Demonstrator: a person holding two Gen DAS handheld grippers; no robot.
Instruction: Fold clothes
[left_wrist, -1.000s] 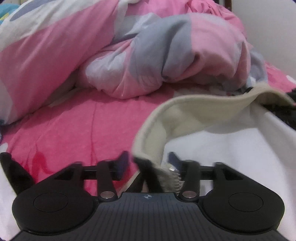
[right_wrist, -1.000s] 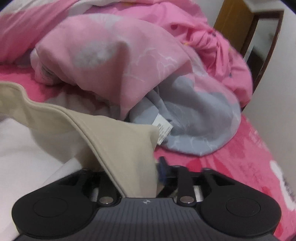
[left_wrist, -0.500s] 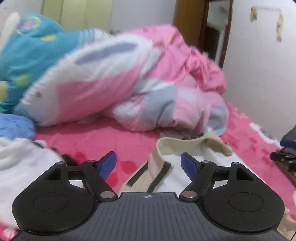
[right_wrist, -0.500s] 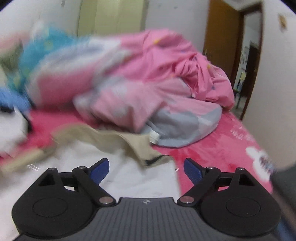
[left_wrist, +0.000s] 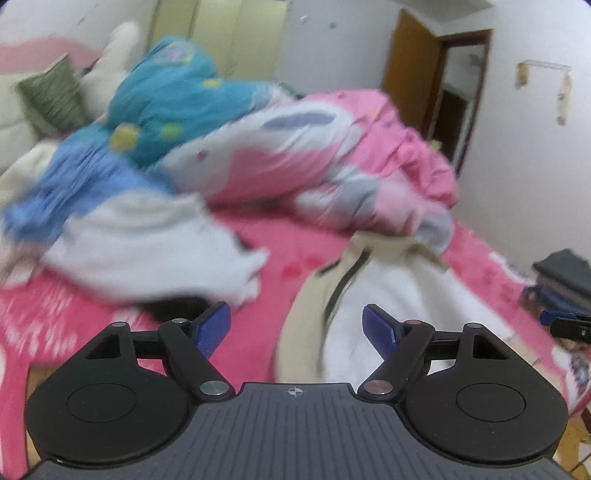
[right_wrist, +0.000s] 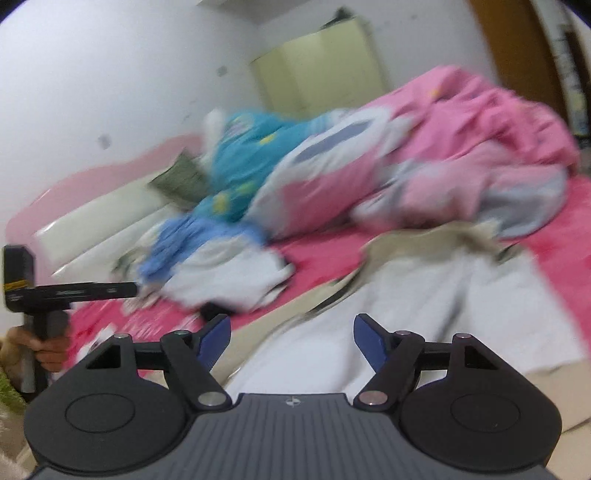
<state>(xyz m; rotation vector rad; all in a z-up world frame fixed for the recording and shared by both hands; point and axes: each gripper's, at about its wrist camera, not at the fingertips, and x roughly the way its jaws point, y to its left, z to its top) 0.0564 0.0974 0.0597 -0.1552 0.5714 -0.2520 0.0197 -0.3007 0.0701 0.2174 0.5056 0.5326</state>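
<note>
A white fleece garment with a cream lining (left_wrist: 388, 280) lies spread on the pink bed sheet (left_wrist: 303, 243), its cream edge turned toward the heaped bedding. My left gripper (left_wrist: 295, 317) hovers open above its near left edge, nothing between the blue pads. In the right wrist view the same garment (right_wrist: 436, 295) fills the lower right. My right gripper (right_wrist: 291, 325) hangs over it with its jaws closing on empty air. A hand (right_wrist: 48, 350) at the far left grips the left tool's handle. Both views are blurred.
A second white garment (left_wrist: 147, 243) and a blue one (left_wrist: 74, 181) lie heaped at the left. Behind them sit a pink and grey duvet (left_wrist: 369, 158) and a teal blanket (left_wrist: 166, 96). A white wall (left_wrist: 535, 166) borders the bed's right side, with a doorway (left_wrist: 458, 92) beyond.
Both grippers have let go of the garment's cream edge, opened, and pulled back and upward. The garment now lies flat on the bed, and much more of the room shows.
</note>
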